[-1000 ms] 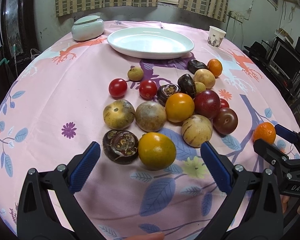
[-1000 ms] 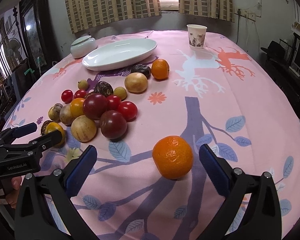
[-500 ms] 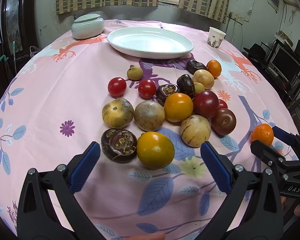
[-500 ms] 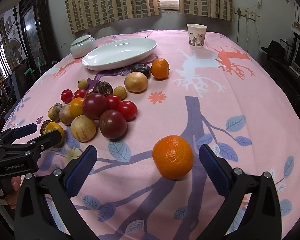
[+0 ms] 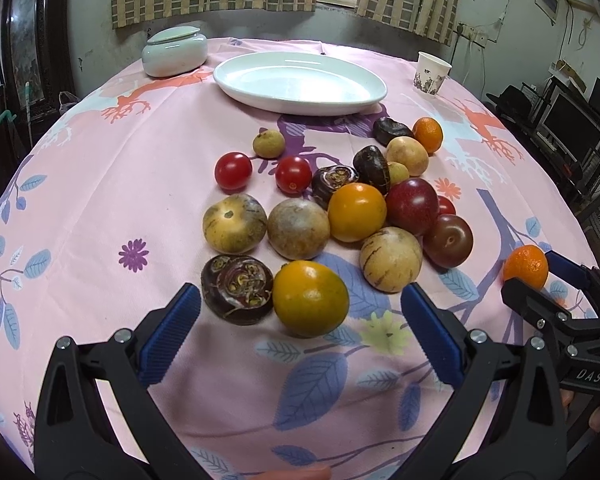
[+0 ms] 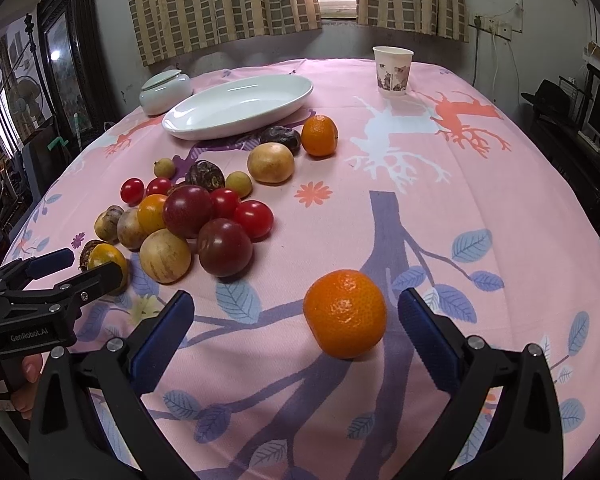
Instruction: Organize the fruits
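- Right claw (image 6: 294, 322) is released, both blue pads spread wide; a mandarin (image 6: 345, 314) sits on the desk (image 6: 440, 208) between them, right of centre, nearer the right pad and touching neither
- Left claw (image 5: 300, 330) is likewise released and grasps nothing; a yellow-orange fruit (image 5: 310, 298) lies just ahead of its gap at lower centre of the left view, a dark cut fruit (image 5: 237, 289) touching it on the left
- The mandarin is round, so no long axis matters; my judgement is that the right claw is the nearer one, needing only a slight push forward before clenching
- The heap of fruit (image 6: 188, 224) fills the left middle of the right view; the white dish (image 6: 240, 106), upper left, holds nothing and looks the likely goal
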Tool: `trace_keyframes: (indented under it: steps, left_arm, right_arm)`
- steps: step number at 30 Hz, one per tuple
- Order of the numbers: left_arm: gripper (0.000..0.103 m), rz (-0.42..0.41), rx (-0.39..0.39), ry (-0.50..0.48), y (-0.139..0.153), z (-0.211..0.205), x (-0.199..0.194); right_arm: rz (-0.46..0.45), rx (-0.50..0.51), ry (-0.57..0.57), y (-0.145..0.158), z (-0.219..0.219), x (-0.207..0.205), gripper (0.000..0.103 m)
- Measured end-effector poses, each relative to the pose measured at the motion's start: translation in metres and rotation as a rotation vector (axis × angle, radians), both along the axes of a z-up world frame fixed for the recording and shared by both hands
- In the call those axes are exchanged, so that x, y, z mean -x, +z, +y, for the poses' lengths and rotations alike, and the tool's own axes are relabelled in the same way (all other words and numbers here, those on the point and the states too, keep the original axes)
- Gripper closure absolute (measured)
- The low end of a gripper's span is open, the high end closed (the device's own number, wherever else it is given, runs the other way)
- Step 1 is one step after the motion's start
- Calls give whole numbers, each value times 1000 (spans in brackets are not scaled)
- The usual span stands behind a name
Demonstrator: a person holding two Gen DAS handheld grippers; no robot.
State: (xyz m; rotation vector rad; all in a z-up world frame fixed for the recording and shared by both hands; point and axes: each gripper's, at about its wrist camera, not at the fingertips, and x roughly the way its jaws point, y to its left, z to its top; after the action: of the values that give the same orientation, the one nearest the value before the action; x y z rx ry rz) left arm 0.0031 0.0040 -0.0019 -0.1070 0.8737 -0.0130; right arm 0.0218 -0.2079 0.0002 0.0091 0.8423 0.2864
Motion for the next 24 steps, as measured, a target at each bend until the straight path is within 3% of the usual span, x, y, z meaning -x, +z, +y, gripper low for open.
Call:
trace_keyframes:
  steps: [18, 24]
  left_arm:
    - [2, 7, -25, -13, 0, -2, 2]
    - [2, 14, -97, -137, 1, 0, 5]
  right_arm:
    - [0, 7, -2, 0, 1, -1, 1]
    - [24, 98, 60, -4, 1, 8, 1]
